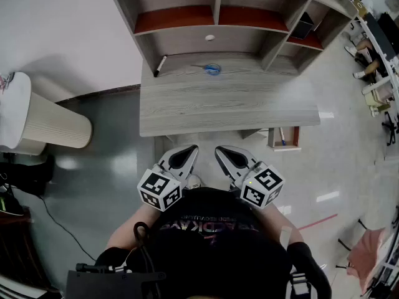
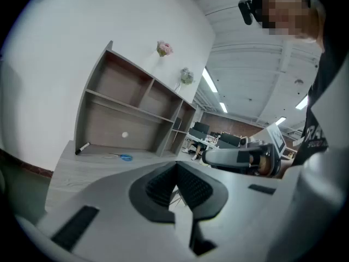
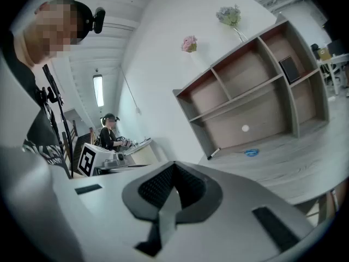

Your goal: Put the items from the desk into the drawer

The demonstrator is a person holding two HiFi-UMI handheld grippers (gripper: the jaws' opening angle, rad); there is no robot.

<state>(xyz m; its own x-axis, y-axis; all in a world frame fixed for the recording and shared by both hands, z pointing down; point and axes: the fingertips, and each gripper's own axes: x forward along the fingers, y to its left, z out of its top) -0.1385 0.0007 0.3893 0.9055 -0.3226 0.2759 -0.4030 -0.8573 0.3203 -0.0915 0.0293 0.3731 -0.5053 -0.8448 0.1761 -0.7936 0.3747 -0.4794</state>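
A black marker lies at the back left of the grey wooden desk. Blue-handled scissors lie at the back middle, under the shelf unit. Both also show in the left gripper view, the marker and scissors, and in the right gripper view, the marker and scissors. A small open drawer with a red inside hangs under the desk's front right; a thin pen-like thing lies in it. My left gripper and right gripper are held near my body, short of the desk's front edge, both shut and empty.
The shelf unit stands on the desk's back half with red-lined compartments. A beige ribbed bin stands on the floor to the left. Office furniture and seated people are at the far right. Cables lie at the lower left.
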